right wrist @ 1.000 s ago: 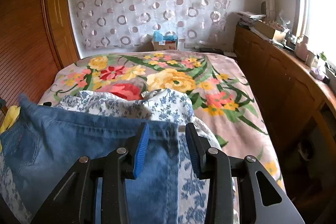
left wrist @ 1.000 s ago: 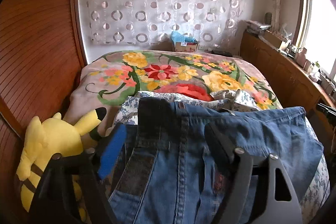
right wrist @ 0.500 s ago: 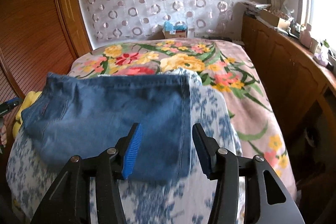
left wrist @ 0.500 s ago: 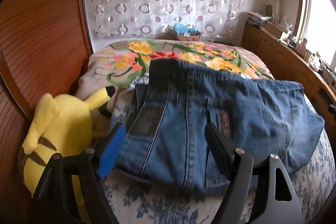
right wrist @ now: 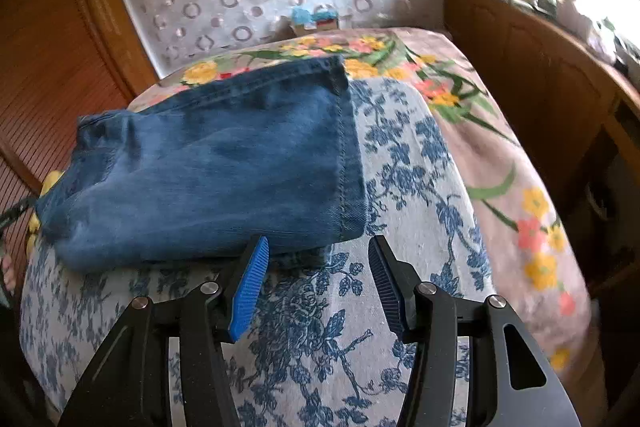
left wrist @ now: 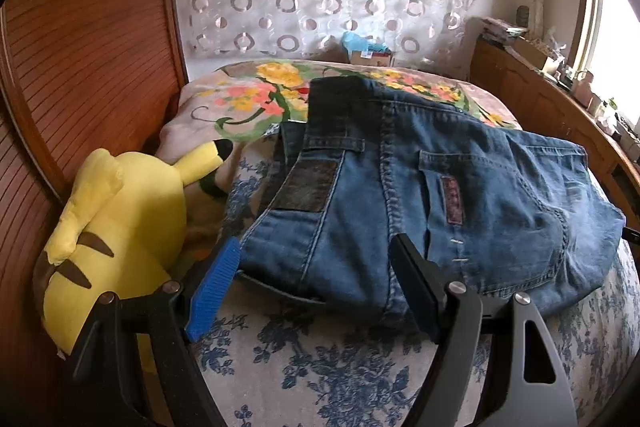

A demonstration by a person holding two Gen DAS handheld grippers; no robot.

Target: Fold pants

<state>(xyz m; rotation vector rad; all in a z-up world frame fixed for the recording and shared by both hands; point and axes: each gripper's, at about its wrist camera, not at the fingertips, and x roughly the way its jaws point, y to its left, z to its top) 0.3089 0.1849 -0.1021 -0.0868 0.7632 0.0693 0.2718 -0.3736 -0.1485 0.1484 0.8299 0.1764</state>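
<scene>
The blue jeans point(left wrist: 420, 187) lie folded into a flat bundle on a blue-flowered white cloth point(left wrist: 328, 367) on the bed. In the left wrist view their waistband and back pocket face me. My left gripper point(left wrist: 316, 279) is open and empty, its tips at the near edge of the jeans. In the right wrist view the hem end of the jeans point(right wrist: 224, 167) shows. My right gripper point(right wrist: 316, 263) is open and empty, just in front of the jeans' near right corner.
A yellow plush toy point(left wrist: 116, 235) lies left of the jeans against the wooden wall point(left wrist: 80, 47). A floral bedspread point(right wrist: 500, 155) covers the bed beyond. A wooden cabinet point(right wrist: 540, 67) runs along the right side. A small box point(left wrist: 368, 57) sits at the bed's far end.
Both grippers have drawn back from the jeans and opened wider. The jeans, held up a second ago, now lie flat on the cloth, let go.
</scene>
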